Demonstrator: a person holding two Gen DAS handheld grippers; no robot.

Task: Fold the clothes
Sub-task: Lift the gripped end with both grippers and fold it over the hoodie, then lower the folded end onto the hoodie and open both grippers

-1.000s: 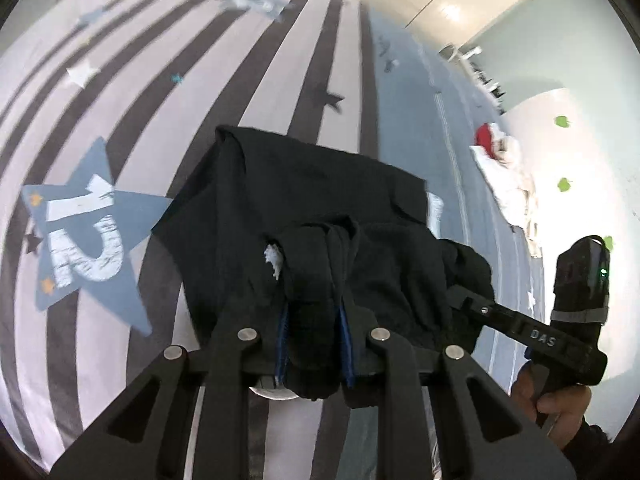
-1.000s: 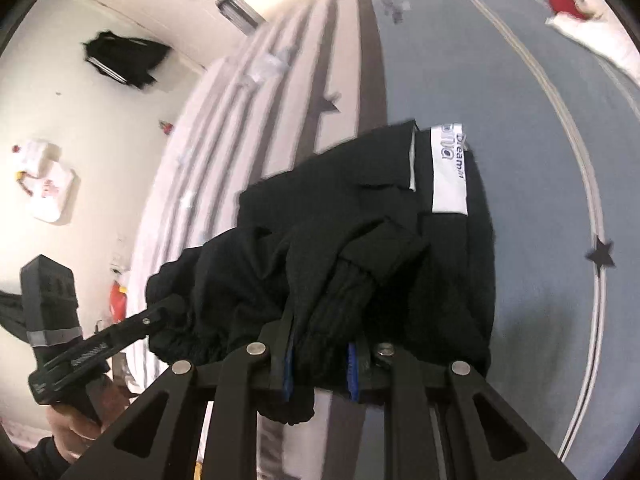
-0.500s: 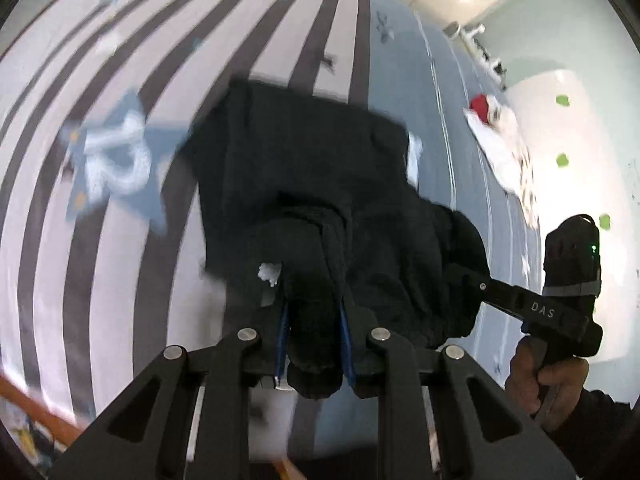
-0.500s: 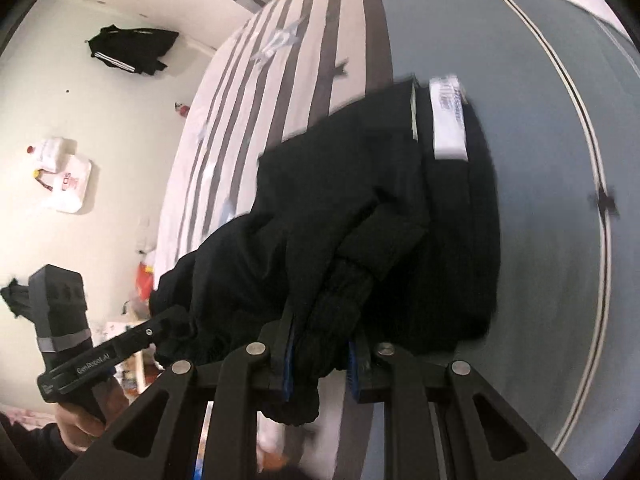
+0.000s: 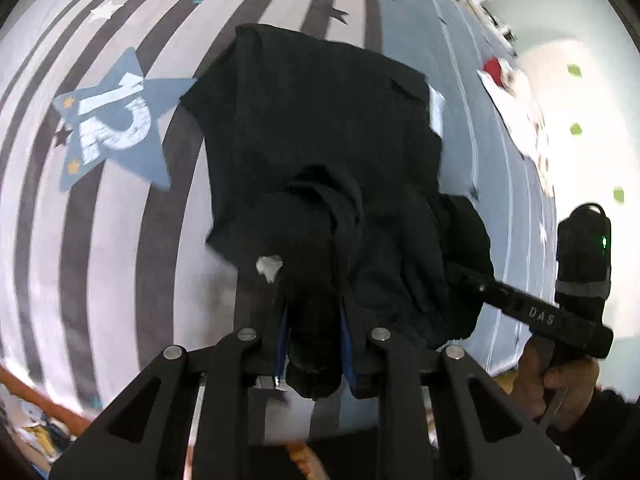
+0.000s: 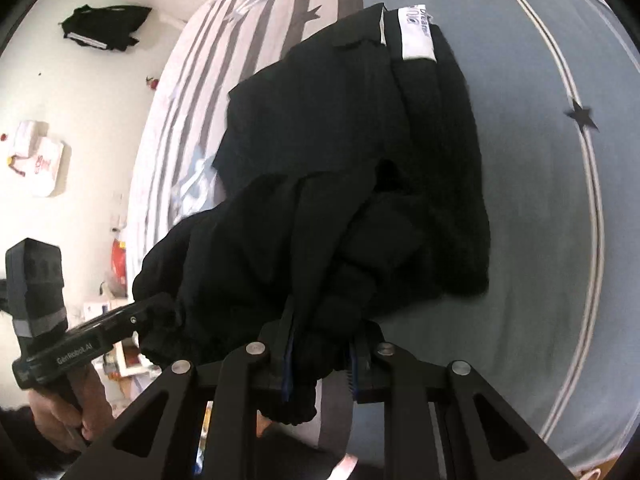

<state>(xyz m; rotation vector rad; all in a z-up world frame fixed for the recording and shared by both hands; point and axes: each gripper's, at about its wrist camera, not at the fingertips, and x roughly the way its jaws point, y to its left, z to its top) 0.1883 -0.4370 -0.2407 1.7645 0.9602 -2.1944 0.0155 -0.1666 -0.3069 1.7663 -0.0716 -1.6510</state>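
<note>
Both tools, left tool (image 5: 314, 332) and right tool (image 6: 320, 356), are clamping bunched edges of a black garment (image 5: 320, 140) lying on the striped bed (image 5: 120, 240); a fold seems to be under way, and the next move is likely calling for level, matched placement; its white label (image 6: 418, 34) is showing.

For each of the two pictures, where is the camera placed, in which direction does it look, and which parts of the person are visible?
Left wrist view: sits on the left gripper, looks steeply down along its fingers at the black garment on the striped bedspread; the right hand shows.
Right wrist view: sits on the right gripper, looks down at the same garment and its white label; the left hand shows.
Shared: the garment, pinched by both grippers, and the bedspread.
</note>
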